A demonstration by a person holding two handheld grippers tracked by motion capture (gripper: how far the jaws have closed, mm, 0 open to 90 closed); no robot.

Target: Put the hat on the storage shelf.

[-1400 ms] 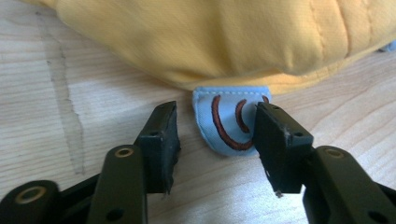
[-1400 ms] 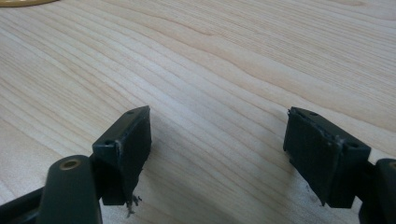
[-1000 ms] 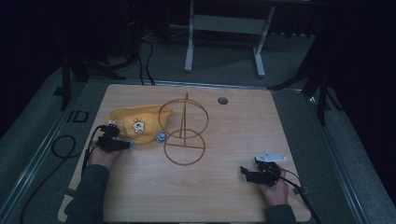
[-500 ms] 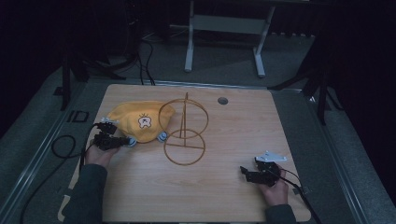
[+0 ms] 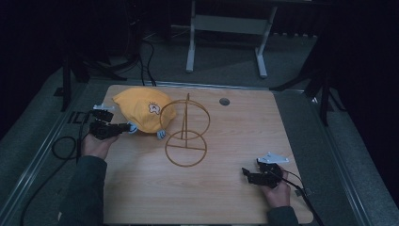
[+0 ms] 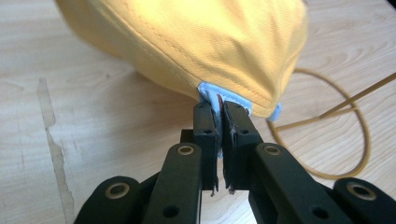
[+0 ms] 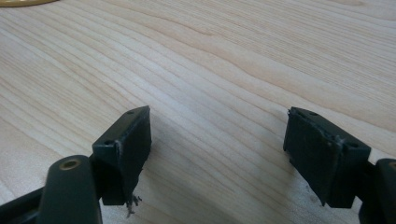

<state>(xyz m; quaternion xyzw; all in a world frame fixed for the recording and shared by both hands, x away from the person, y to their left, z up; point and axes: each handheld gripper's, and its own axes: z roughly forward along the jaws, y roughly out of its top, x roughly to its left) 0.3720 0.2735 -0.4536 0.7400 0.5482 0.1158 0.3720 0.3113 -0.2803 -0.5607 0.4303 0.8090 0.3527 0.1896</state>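
From the high view the yellow cap (image 5: 141, 109) hangs from the left gripper (image 5: 123, 127) beside the wire stand (image 5: 187, 131), so raise it clear of the ring first; the left gripper view shows the jaws pinching its blue trim (image 6: 215, 99), and the right gripper (image 7: 217, 154) rests spread over bare table (image 7: 224, 60).

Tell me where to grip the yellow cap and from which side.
Grip the cap by its light-blue edge trim, coming in level from the person's left. The crown is soft and rounded and would likely slip, while the thin hem fits flat between the jaws, as the left gripper shows, shut on it.
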